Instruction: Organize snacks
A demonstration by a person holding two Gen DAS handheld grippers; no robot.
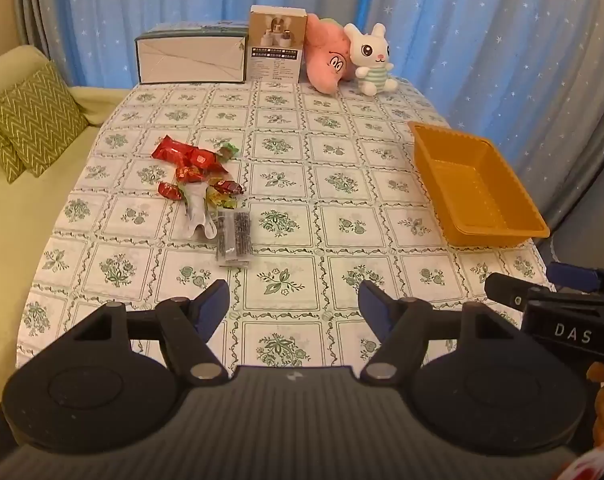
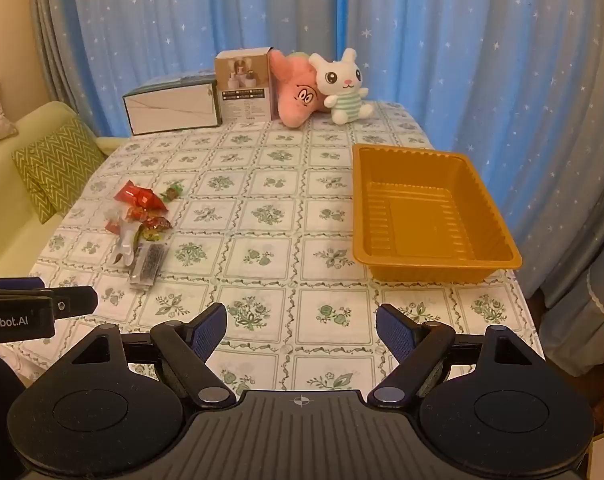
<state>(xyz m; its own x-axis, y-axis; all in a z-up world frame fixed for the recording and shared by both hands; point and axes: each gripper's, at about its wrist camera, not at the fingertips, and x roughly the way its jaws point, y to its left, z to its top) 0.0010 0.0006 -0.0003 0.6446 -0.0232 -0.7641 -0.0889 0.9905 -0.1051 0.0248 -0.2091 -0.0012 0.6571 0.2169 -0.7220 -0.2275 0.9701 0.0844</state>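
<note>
A pile of snacks (image 1: 199,178) lies on the left half of the table: red wrappers, small candies, a white packet and a clear packet of dark sticks (image 1: 233,236). The pile also shows in the right wrist view (image 2: 141,224). An empty orange tray (image 1: 478,188) stands at the table's right side and shows in the right wrist view (image 2: 422,216) too. My left gripper (image 1: 293,304) is open and empty above the near table edge. My right gripper (image 2: 299,330) is open and empty, near the front edge, short of the tray.
Two cardboard boxes (image 1: 193,56), a pink plush (image 1: 326,60) and a white rabbit plush (image 1: 372,60) stand along the table's far edge. A green sofa with zigzag cushions (image 1: 33,124) is at the left. Blue star curtains hang behind.
</note>
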